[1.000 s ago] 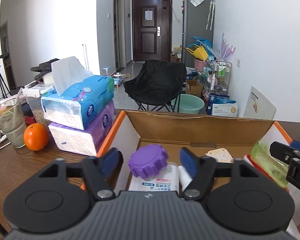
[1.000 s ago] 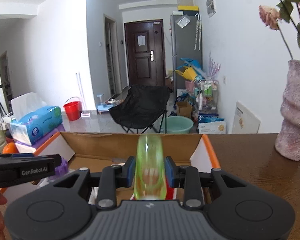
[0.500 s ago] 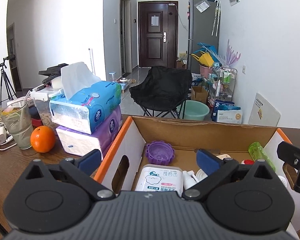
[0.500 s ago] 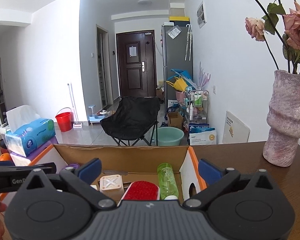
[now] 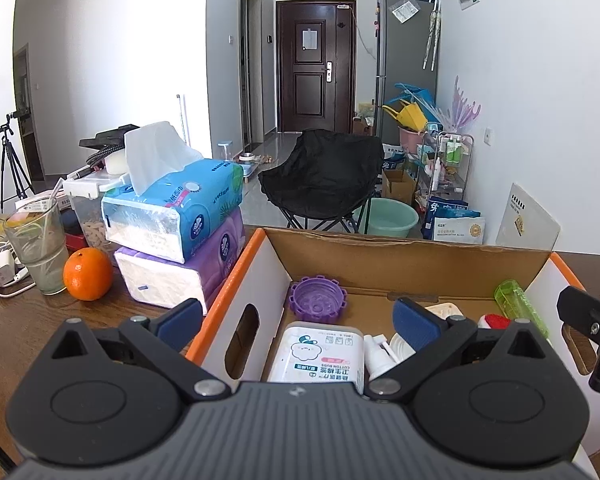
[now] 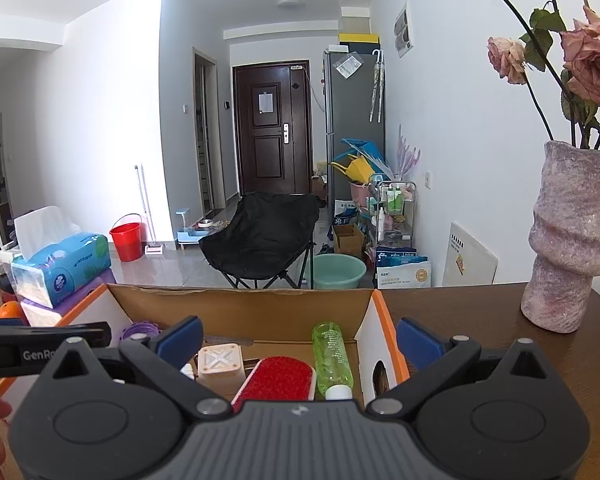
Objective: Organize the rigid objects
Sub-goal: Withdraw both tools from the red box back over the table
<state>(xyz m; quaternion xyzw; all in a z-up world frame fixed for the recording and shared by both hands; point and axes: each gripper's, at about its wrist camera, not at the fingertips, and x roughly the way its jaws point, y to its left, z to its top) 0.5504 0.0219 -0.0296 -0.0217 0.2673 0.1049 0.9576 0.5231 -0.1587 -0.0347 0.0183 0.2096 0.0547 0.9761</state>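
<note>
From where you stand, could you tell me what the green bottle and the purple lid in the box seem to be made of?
Green bottle: probably clear, glossy plastic; light passes through it. Purple lid: likely opaque moulded plastic, with a notched rim.

Cardboard box (image 5: pixel 412 248): one, holding one purple lid (image 5: pixel 318 299), one green bottle (image 6: pixel 332 356), one red brush (image 6: pixel 276 378), one cotton-bud pack (image 5: pixel 320 354). Left of frame: two tissue packs (image 5: pixel 176 204), one orange (image 5: pixel 87 274), one glass (image 5: pixel 36 248).
</note>
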